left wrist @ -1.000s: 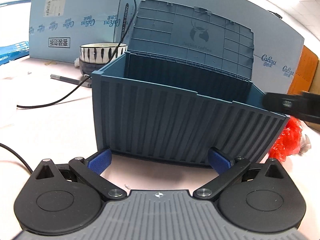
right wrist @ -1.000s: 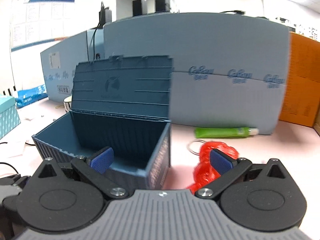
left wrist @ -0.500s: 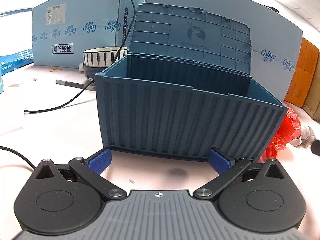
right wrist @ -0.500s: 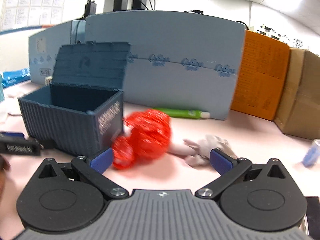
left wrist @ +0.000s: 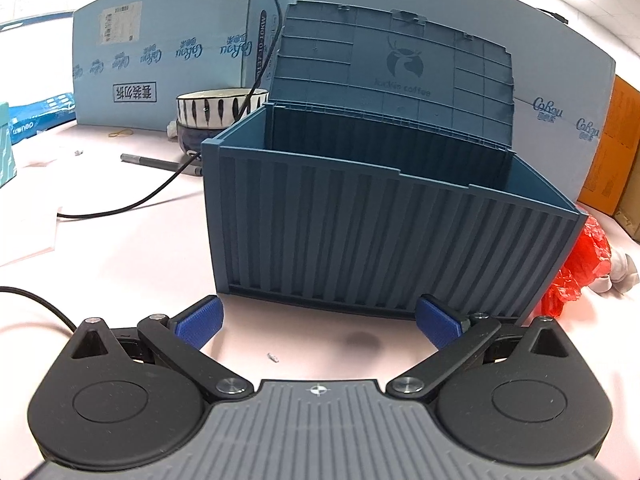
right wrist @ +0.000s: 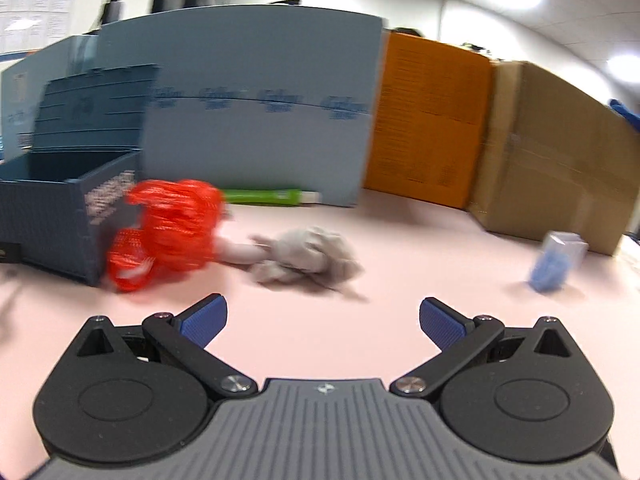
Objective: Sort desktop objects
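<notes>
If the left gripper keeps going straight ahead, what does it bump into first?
The left gripper, open and empty, points at the ribbed front wall of the blue storage box. Only bare table lies between them, so it would likely meet that wall first.

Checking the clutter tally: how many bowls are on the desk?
2, stacked: a striped bowl sits on a dark bowl, behind the blue storage box's left corner. The box may hide others.

Orange carton (right wrist: 424, 128) beside brown cardboard box (right wrist: 556, 152)
</notes>
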`<control>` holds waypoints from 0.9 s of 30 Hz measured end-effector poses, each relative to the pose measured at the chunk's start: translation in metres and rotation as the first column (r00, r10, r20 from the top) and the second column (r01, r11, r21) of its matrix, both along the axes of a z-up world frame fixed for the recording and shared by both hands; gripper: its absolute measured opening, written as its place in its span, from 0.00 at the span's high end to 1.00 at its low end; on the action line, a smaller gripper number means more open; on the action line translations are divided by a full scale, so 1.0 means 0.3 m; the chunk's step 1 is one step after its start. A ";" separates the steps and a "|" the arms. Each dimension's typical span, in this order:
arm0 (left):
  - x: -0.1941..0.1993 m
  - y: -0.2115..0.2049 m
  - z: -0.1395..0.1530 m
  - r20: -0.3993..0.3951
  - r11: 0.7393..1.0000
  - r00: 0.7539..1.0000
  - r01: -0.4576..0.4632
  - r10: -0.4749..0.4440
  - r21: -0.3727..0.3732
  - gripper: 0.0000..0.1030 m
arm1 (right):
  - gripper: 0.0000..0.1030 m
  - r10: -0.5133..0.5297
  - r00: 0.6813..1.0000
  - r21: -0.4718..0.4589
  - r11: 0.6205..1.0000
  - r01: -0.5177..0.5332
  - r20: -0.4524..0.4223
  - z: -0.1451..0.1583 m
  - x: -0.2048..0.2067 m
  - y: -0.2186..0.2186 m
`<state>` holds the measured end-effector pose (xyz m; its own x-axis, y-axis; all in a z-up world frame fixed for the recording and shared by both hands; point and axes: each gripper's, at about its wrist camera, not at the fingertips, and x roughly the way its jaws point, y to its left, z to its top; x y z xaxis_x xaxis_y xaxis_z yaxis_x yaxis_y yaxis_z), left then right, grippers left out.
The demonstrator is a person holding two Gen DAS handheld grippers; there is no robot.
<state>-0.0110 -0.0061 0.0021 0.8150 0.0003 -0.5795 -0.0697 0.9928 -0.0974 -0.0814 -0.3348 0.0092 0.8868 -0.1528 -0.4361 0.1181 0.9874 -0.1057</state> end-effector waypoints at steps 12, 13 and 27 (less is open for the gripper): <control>-0.007 0.013 -0.004 -0.009 1.000 1.000 -0.003 0.003 -0.001 0.00 | 0.00 -0.145 0.989 0.235 0.961 0.143 -0.011 -0.024 0.040 -0.139; -0.008 0.013 -0.004 -0.009 1.000 1.000 -0.002 0.002 -0.002 0.00 | 0.00 -0.140 0.990 0.250 0.958 0.140 -0.018 -0.026 0.048 -0.145; -0.018 0.013 -0.001 0.000 1.000 1.000 0.009 -0.009 0.003 0.00 | 0.00 -0.133 0.991 0.316 0.940 0.131 -0.016 -0.027 0.118 -0.173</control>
<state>-0.0164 -0.0022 0.0017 0.8149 -0.0052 -0.5795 -0.0610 0.9936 -0.0948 -0.0461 -0.3867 0.0011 0.8706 -0.1243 -0.4761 0.2498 0.9453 0.2100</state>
